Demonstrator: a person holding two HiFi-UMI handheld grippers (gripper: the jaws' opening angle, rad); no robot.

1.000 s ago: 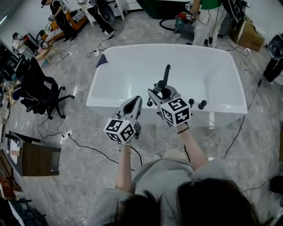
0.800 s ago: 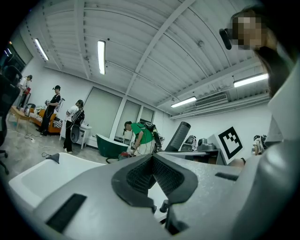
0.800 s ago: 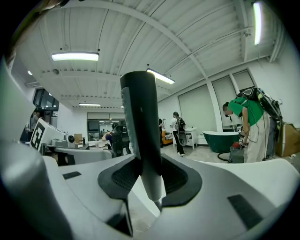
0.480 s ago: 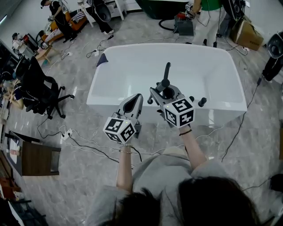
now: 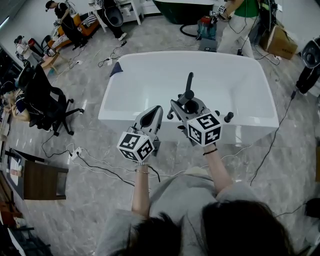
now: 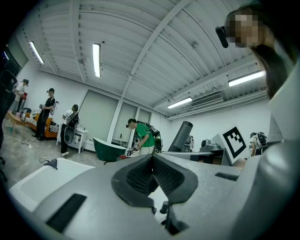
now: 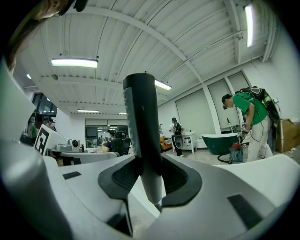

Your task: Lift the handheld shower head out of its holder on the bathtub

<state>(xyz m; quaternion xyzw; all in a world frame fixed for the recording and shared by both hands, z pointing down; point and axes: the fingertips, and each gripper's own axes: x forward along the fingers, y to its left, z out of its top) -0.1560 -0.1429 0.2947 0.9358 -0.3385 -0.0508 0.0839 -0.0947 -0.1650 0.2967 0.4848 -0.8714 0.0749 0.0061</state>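
Observation:
The black handheld shower head (image 5: 189, 82) stands upright over the near rim of the white bathtub (image 5: 125, 107). My right gripper (image 5: 182, 103) is shut on its lower shaft. In the right gripper view the dark shaft (image 7: 140, 122) rises between the two pads, which press on it from both sides, with my right gripper (image 7: 151, 182) around it. My left gripper (image 5: 154, 111) hovers just left of it above the rim, shut and holding nothing. In the left gripper view my left gripper (image 6: 151, 174) has its pads together, and the shower head (image 6: 181, 136) shows to the right.
Black tap knobs (image 5: 229, 117) sit on the tub rim right of my right gripper. A black office chair (image 5: 45, 102) and a wooden table (image 5: 42, 180) stand at the left, with cables (image 5: 100, 167) on the floor. A person in green (image 5: 245, 10) works behind the tub.
Both grippers have risen slightly. The right one has shifted a little to the right with the shower head still in its grip.

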